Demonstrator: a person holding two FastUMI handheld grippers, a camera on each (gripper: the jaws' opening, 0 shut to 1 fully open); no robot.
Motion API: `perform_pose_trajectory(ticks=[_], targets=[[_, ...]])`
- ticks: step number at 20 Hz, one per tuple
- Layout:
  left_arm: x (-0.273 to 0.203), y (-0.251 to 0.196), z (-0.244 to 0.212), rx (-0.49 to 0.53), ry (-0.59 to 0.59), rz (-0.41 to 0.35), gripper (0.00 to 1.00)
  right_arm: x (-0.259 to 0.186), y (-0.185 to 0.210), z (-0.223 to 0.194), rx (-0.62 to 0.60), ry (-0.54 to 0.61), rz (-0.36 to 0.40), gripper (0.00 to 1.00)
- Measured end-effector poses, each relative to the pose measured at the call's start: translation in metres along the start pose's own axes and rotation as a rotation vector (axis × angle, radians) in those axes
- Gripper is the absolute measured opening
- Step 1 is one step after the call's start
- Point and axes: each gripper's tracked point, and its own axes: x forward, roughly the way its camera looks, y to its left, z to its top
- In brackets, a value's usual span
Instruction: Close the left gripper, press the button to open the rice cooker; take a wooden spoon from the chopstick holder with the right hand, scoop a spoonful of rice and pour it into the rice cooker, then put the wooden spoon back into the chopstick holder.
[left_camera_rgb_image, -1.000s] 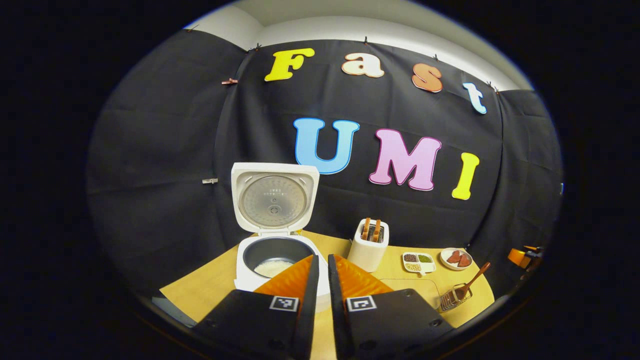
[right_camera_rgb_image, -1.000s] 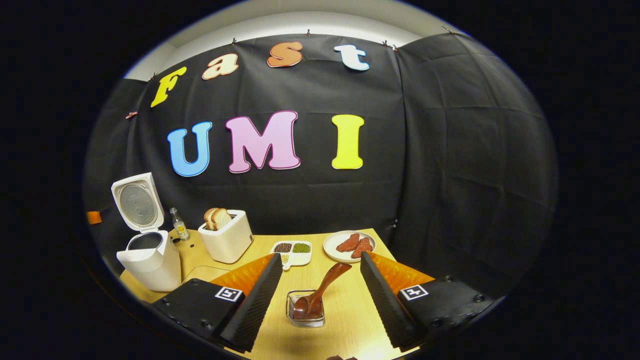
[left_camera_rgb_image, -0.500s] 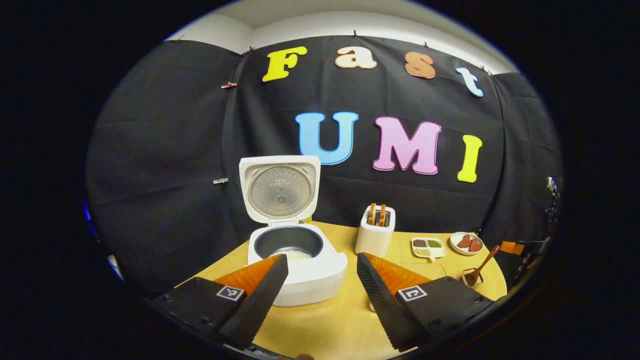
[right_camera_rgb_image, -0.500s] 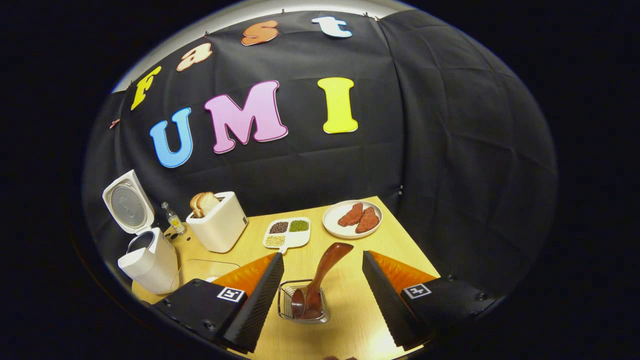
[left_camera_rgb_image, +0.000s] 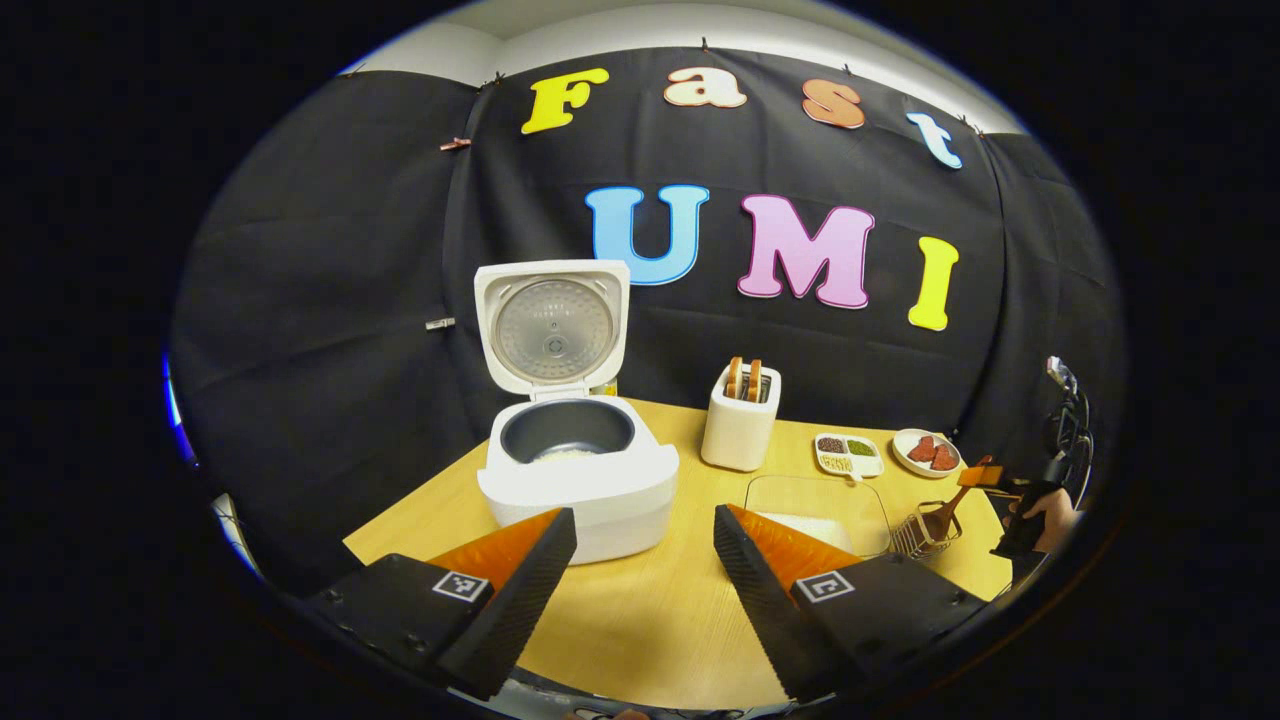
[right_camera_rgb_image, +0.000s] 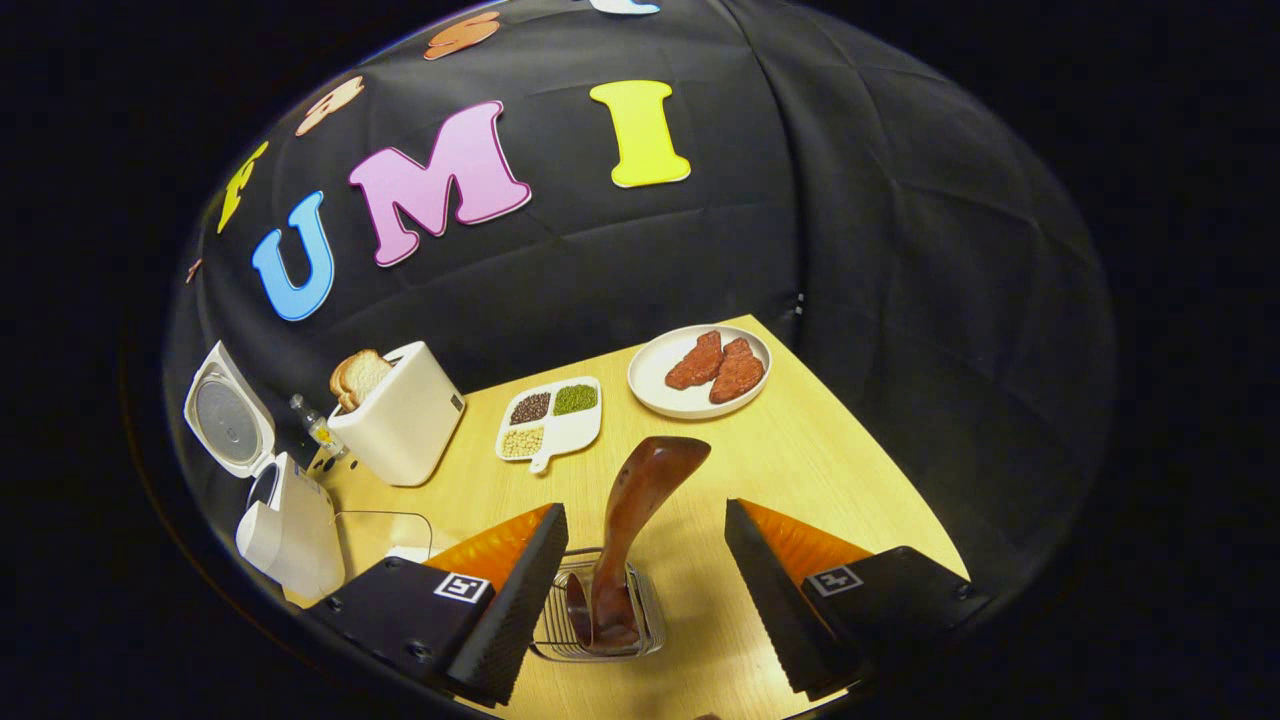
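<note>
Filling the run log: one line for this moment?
rice cooker: lid open | left gripper: open, idle | right gripper: open, straddling wooden spoon | spoon in chopstick holder, not gripped

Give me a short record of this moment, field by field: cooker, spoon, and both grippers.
rice cooker: lid up, some rice in the pot
wooden spoon: standing tilted in the chopstick holder, not gripped
right gripper: open, fingers either side of the spoon
left gripper: open, in front of the cooker, holding nothing
</note>
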Motion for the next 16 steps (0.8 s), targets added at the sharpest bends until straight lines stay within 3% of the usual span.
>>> perform_pose_trajectory(ticks=[2,4,5,7,11,16], targets=[[-0.003,0.002,-0.015,-0.018,0.034,0.013,0.96,0.013,0.007,-0.007,0.006,0.024,0.029,0.94],[-0.006,0.006,-0.025,-0.035,0.057,0.02,0.96,0.028,0.01,-0.014,0.012,0.044,0.041,0.8],[-0.008,0.008,-0.03,-0.04,0.066,0.021,0.96,0.031,0.009,-0.013,0.014,0.042,0.034,0.54],[-0.008,0.011,-0.033,-0.037,0.073,0.025,0.96,0.036,0.008,-0.016,0.024,0.055,0.03,0.32],[-0.006,0.01,-0.033,0.01,0.073,-0.002,0.96,0.022,0.017,-0.01,0.152,0.033,0.054,0.19],[-0.002,0.004,-0.033,0.027,0.077,-0.08,0.96,-0.019,0.029,0.023,0.07,-0.085,0.066,0.15]])
